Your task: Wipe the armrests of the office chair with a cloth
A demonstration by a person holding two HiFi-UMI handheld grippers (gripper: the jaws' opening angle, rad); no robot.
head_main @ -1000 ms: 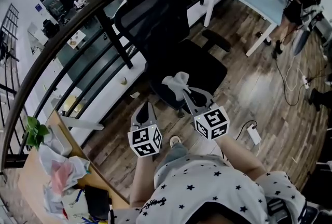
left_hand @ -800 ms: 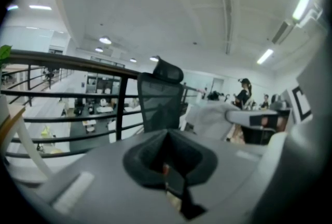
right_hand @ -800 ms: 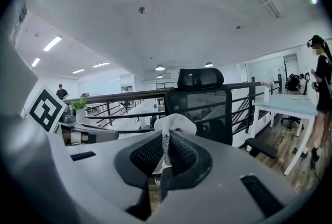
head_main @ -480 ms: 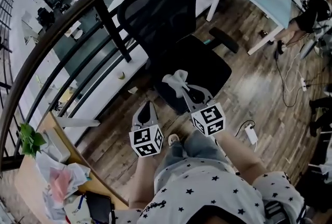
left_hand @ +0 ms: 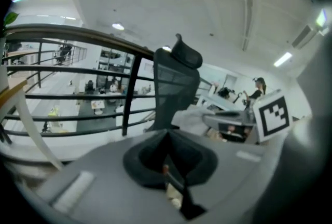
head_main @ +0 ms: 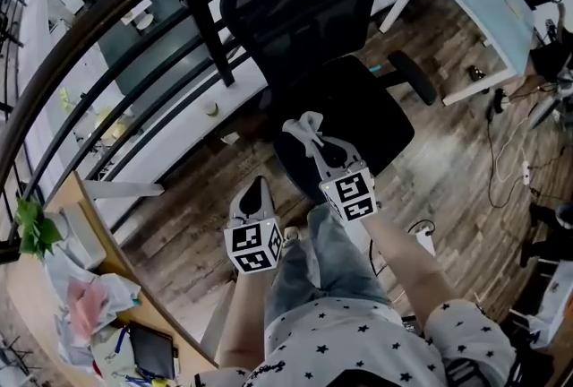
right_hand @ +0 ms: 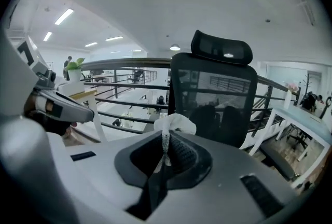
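Head view shows me standing just in front of the chair, looking down over both tools, and the wiping has not begun as far as I can judge. The right gripper hangs over the front edge of the seat with its fingers clenched on the cloth, which bunches up white above the tips. The right gripper view confirms it: only a thin pinched strip of cloth sits between the fingers, with most of it loose above. That is my first worry, because a grip that shallow could let the cloth drag out once I press it along an armrest. The left gripper is lower and nearer to me, off the chair and above the floor. In its own view the fingers are clenched on nothing. With that hand idle nothing steadies the chair, so I expect the seat could swivel or roll away under a sideways wipe, perhaps back toward the railing close behind it. One armrest sticks out on the chair's far right side, well apart from the cloth, and reaching it means crossing the seat. The other armrest I cannot pick out clearly in the dark shapes by the backrest, so I risk wiping the wrong part. A cable trails on the floor off to the right, which could snag a foot if I step round that way.
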